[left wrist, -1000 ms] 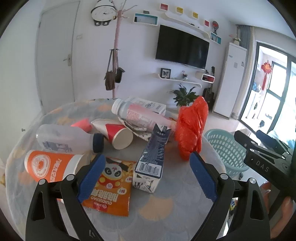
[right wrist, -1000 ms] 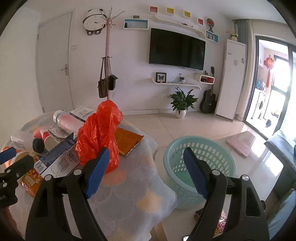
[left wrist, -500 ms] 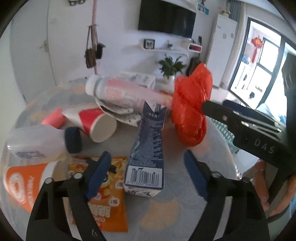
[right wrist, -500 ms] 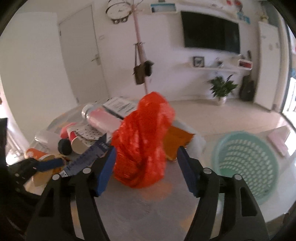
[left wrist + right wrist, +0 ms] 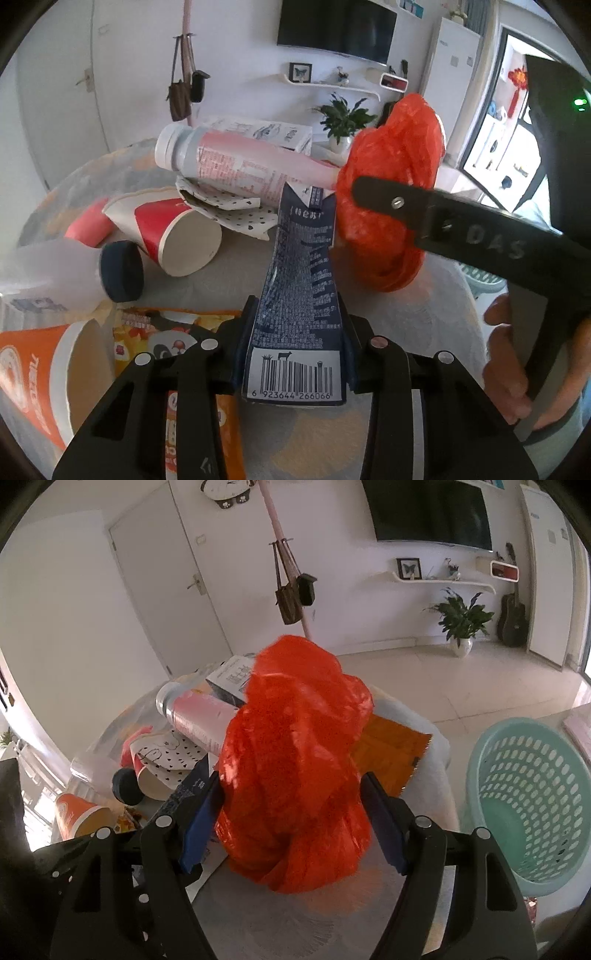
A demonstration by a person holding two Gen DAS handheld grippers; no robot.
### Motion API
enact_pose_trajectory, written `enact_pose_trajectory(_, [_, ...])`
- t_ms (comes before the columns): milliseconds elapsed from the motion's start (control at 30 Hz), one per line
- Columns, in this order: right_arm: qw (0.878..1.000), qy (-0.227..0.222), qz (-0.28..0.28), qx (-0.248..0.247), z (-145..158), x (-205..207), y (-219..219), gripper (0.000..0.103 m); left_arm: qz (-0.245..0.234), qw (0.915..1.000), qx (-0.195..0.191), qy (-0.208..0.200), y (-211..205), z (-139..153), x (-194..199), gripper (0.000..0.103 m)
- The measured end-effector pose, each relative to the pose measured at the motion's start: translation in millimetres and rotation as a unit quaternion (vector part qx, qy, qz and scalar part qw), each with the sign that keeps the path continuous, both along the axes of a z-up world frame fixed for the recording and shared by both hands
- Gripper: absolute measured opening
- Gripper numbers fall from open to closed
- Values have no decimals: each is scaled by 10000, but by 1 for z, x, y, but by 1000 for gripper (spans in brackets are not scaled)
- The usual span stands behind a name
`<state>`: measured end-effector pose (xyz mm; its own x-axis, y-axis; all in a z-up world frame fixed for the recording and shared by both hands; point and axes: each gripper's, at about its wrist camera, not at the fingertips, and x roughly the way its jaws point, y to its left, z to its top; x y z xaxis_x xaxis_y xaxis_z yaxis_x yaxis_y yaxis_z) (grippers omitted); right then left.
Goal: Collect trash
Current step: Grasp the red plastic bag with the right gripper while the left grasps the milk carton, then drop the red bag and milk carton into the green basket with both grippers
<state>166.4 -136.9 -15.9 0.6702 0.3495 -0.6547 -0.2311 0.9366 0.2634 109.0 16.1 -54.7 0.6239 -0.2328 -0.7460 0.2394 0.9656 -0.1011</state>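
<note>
Since a second ago: left gripper [image 5: 295,354], then wide over the blue milk carton [image 5: 299,295], now closing, pads against its sides. Right gripper [image 5: 295,823] now astride the red plastic bag [image 5: 295,768], opening, pads just beside it. Both lying on the cluttered table [image 5: 258,915]; green basket [image 5: 532,812] alongside.

trash [image 5: 192,236] crowding table left, bare cloth [image 5: 258,919] near
</note>
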Motion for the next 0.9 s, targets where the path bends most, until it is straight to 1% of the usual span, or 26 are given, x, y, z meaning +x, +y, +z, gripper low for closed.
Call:
enact_pose_trajectory(67, [10000, 8, 26, -41, -1, 0, 2, 53, 53, 9999, -92, -57, 2, 2, -6, 37])
enact_pose_trajectory(100, [10000, 17, 67, -28, -1, 0, 3, 49, 73, 9998, -139, -75, 3, 3, -8, 37])
enact_pose_trajectory(167, [9999, -9, 130, -54, 0, -3, 4, 37, 126, 9996, -234, -118, 6, 4, -13, 37])
enact_pose_trajectory(300, [9997, -165, 149, -89, 8, -16, 0, 32, 146, 9987, -426, -252, 7, 11, -26, 36])
enact_pose_trajectory(433, [9988, -465, 98, -103, 31, -36, -12, 32, 192, 9963, -650, -521, 5, 28, -42, 36])
enact_pose_trajectory(567, [9964, -789, -286, -121, 57, -53, -48, 32, 14, 9937, -779, -804, -17, 53, -46, 36])
enact_pose_trajectory(633, [9946, -848, -596, -99, 66, -58, -75, 32, -187, 9927, -741, -929, -41, 68, -40, 36])
enact_pose_trajectory(733, [9903, -790, -1141, -88, 66, -59, -122, 32, -558, 9904, -822, -963, -81, 82, -23, 36])
enact_pose_trajectory(800, [9853, -591, -1600, -113, 56, -57, -158, 32, -798, 9889, -918, -858, -113, 82, -7, 36])
enact_pose_trajectory(900, [9795, -229, -2001, 46, 33, -54, -203, 32, -1094, 9870, -1030, -564, -159, 69, 23, 36])
